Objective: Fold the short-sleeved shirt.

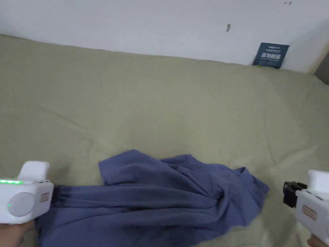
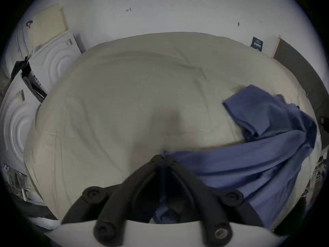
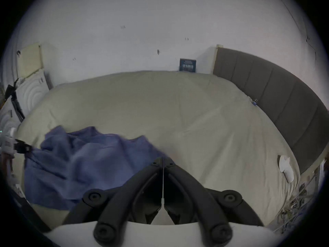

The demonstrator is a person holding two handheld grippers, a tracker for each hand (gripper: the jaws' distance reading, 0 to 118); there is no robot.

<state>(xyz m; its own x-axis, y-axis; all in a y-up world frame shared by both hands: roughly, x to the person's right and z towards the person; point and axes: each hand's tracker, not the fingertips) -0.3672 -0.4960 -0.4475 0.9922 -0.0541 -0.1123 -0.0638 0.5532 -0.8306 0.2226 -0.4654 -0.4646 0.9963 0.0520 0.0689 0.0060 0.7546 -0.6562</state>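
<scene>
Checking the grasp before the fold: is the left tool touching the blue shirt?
Touching. The left gripper view shows the left tool shut on blue shirt fabric.

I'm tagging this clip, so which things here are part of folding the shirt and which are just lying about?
Job: blue shirt; left gripper, shut on its edge; right gripper, shut and empty.
Lying about: dark blue card against the wall; white object on the bed.

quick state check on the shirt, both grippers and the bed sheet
blue shirt: crumpled, unfolded, one edge pulled taut
left gripper: shut on the shirt's edge
right gripper: shut, empty, beside the shirt
bed sheet: spread out, lightly creased
</scene>
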